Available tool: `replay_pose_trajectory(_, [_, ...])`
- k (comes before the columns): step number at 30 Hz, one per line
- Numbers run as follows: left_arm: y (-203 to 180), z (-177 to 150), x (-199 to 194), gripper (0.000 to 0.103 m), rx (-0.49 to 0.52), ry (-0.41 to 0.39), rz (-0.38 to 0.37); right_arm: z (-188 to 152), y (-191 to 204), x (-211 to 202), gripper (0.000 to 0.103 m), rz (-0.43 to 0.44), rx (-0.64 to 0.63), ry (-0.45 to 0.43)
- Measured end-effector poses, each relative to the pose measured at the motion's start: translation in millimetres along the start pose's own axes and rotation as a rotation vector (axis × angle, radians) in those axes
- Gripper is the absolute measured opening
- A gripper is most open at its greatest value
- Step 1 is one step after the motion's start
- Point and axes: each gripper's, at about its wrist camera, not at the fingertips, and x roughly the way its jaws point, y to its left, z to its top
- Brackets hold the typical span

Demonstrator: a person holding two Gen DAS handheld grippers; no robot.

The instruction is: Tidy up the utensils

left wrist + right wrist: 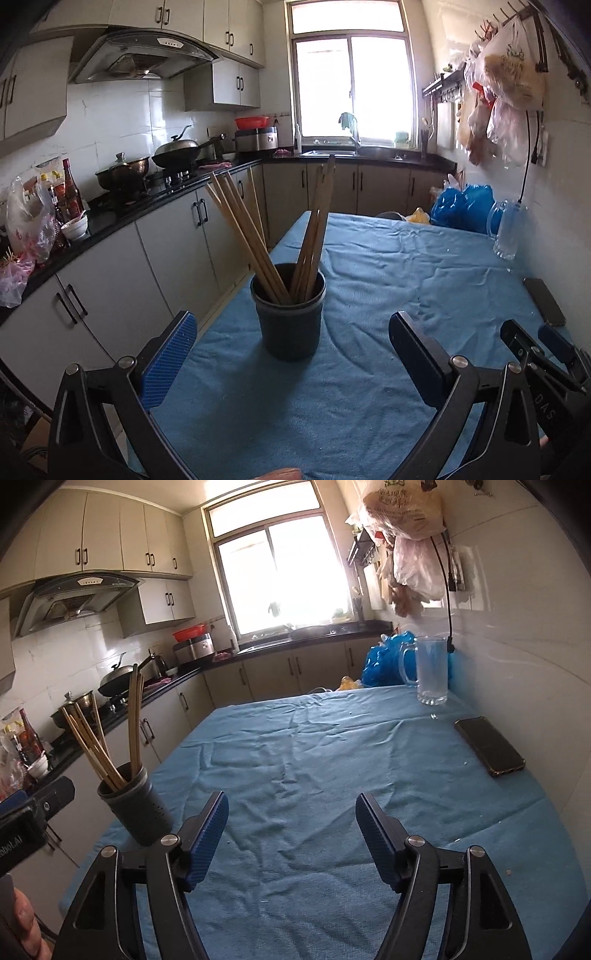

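A dark round holder [289,317] stands on the blue tablecloth [369,369] near the table's left edge, with several wooden chopsticks [251,229] upright in it. My left gripper [291,343] is open and empty, its fingers on either side of the holder and a little short of it. The holder also shows at the left in the right wrist view [136,808], with the chopsticks [107,746] leaning in it. My right gripper [291,830] is open and empty over the bare cloth [332,775], to the right of the holder. It also shows in the left wrist view [546,354].
A dark phone [489,746] lies by the right wall. A glass mug [430,672] stands at the table's far right, blue plastic bags [384,657] behind it. A kitchen counter with pots [147,173] runs along the left. Bags hang on the right wall [506,85].
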Motion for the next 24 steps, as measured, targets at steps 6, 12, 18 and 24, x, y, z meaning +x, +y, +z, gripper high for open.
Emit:
replay_pose_trajectory(6, [7, -9, 13, 0.103, -0.007, 0.057, -0.001, -4, 13, 5, 0.080, 0.000, -0.043, 0.018])
replay_pose_trajectory(12, [14, -15, 21, 0.103, -0.023, 0.092, -0.007, -6, 21, 9, 0.081, -0.003, -0.062, 0.028])
replay_pose_trajectory(18, [16, -16, 27, 0.103, -0.024, 0.113, -0.017, -10, 27, 14, 0.082, -0.003, -0.078, 0.046])
replay_pose_trajectory(24, [16, -18, 30, 0.103, -0.026, 0.135, -0.027, -10, 29, 15, 0.082, -0.006, -0.081, 0.052])
